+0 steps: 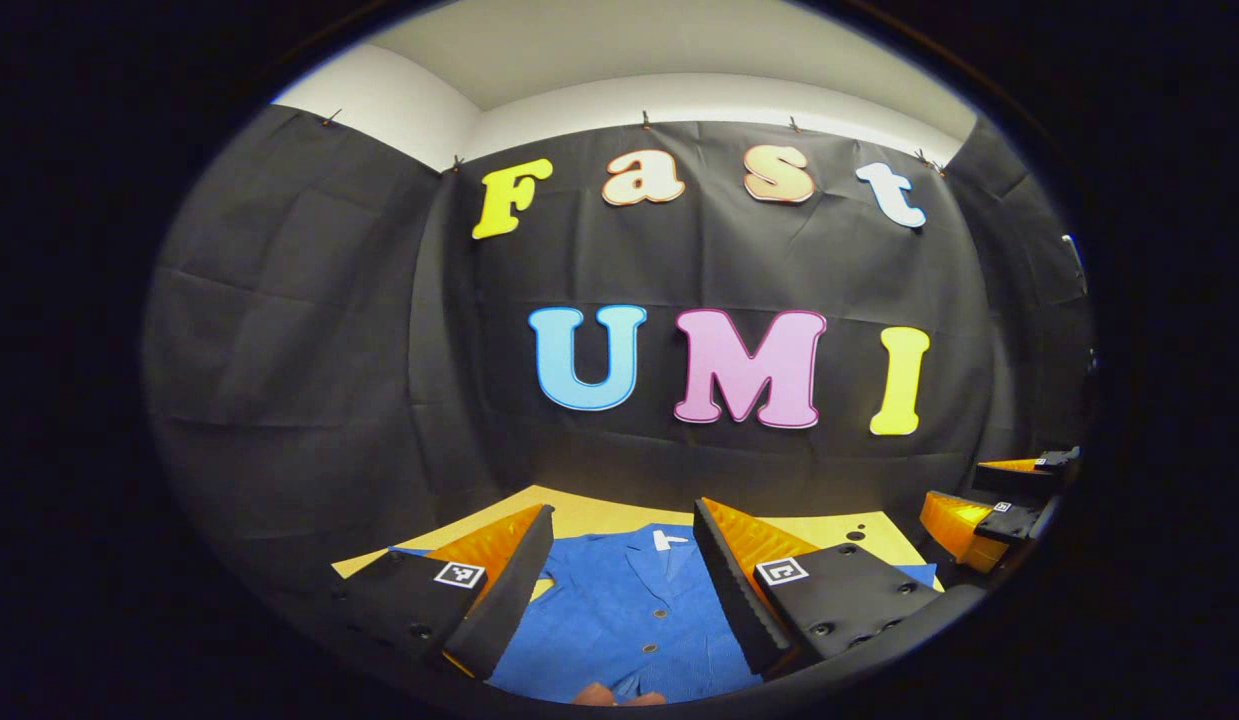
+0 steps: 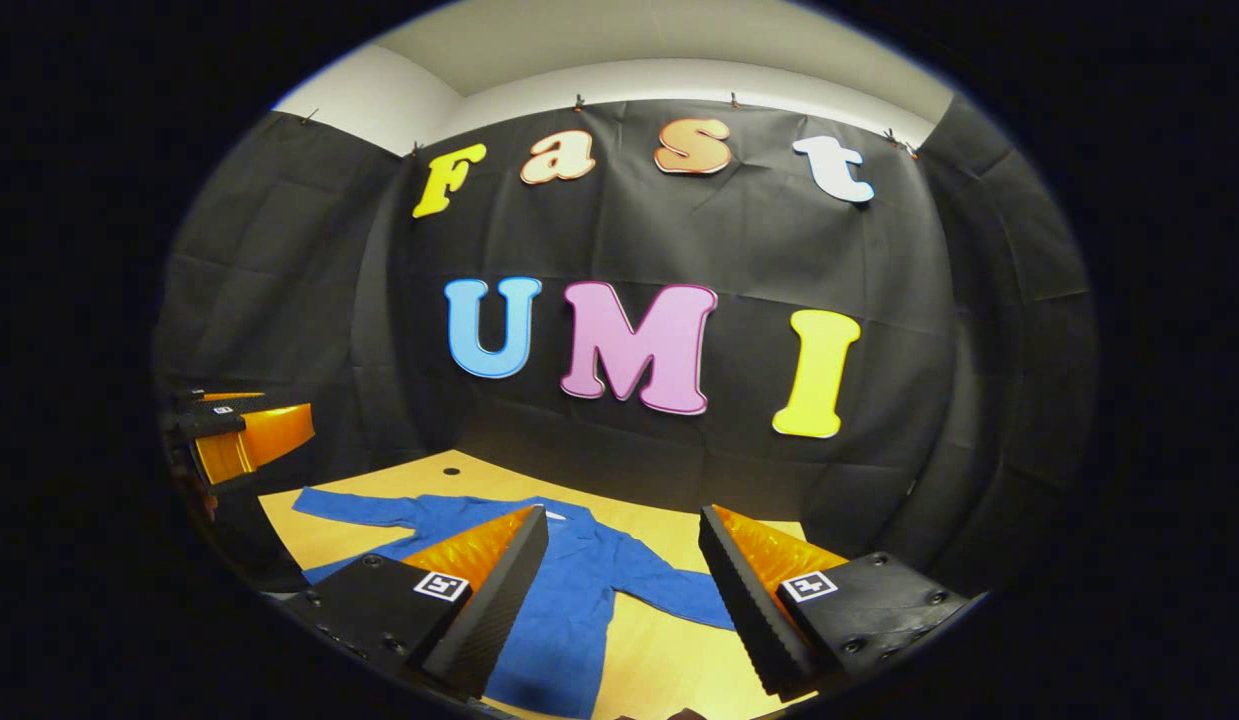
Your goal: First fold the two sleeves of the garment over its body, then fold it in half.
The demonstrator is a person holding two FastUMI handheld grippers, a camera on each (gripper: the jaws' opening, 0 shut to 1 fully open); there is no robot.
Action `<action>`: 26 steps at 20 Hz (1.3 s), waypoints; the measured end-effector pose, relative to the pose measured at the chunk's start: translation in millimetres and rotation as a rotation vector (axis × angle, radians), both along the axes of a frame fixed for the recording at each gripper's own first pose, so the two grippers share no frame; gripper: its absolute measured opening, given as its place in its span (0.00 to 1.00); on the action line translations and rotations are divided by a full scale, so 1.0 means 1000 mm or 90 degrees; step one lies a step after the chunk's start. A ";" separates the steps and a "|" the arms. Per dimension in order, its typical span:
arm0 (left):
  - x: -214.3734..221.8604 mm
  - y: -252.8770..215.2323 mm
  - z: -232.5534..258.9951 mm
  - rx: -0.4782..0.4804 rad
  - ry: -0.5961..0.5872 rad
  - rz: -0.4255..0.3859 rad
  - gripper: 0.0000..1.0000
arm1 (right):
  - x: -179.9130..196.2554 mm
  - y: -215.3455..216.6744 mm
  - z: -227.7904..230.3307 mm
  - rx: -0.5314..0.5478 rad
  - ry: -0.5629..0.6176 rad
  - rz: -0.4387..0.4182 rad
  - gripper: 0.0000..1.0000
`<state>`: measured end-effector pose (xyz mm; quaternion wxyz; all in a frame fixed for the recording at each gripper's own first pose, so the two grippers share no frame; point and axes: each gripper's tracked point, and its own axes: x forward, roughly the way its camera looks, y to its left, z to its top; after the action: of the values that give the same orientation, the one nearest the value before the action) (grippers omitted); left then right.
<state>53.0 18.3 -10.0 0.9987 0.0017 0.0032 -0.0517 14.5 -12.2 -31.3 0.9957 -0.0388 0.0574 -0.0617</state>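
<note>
We see our left gripper (image 1: 622, 560) held above the wooden table (image 1: 589, 512), its fingers wide apart with nothing between them; the blue garment (image 1: 619, 620) lies flat below that gap, low enough that nothing blocks a straight descent. Off to its right the other gripper (image 1: 989, 505) hangs in the air, well apart, and would stand in the way of a sideways sweep there. Ahead, the black cloth wall (image 1: 679, 270) closes the table's far edge.

From our right gripper (image 2: 624, 585), fingers also spread, the garment (image 2: 569, 590) spreads flat ahead and to the left, with bare table (image 2: 669, 655) directly beneath the gap. The left gripper (image 2: 241, 435) hovers far to its left.
</note>
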 end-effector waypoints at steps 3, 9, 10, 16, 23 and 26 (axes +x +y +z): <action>0.005 -0.015 -0.001 0.016 -0.008 -0.036 0.82 | -0.011 -0.023 -0.015 0.002 0.019 -0.043 0.97; 0.022 -0.032 -0.011 0.024 0.007 -0.111 0.81 | -0.025 -0.071 -0.047 0.018 0.055 -0.137 0.97; 0.026 -0.032 -0.011 0.026 0.009 -0.120 0.81 | -0.027 -0.078 -0.054 0.028 0.069 -0.153 0.96; 0.050 -0.029 -0.010 0.033 0.008 -0.173 0.81 | -0.036 -0.112 -0.066 0.058 0.082 -0.246 0.97; 0.090 -0.022 -0.017 0.047 0.015 -0.220 0.81 | -0.029 -0.151 -0.086 0.061 0.127 -0.312 0.97; 0.102 -0.028 -0.016 0.038 0.022 -0.230 0.81 | -0.014 -0.172 -0.108 0.095 0.152 -0.324 0.97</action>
<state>155.2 -9.5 -25.9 0.9724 0.0308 0.0217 -0.2303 0.8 -183.8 -138.9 0.9346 0.0432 0.1865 -0.2999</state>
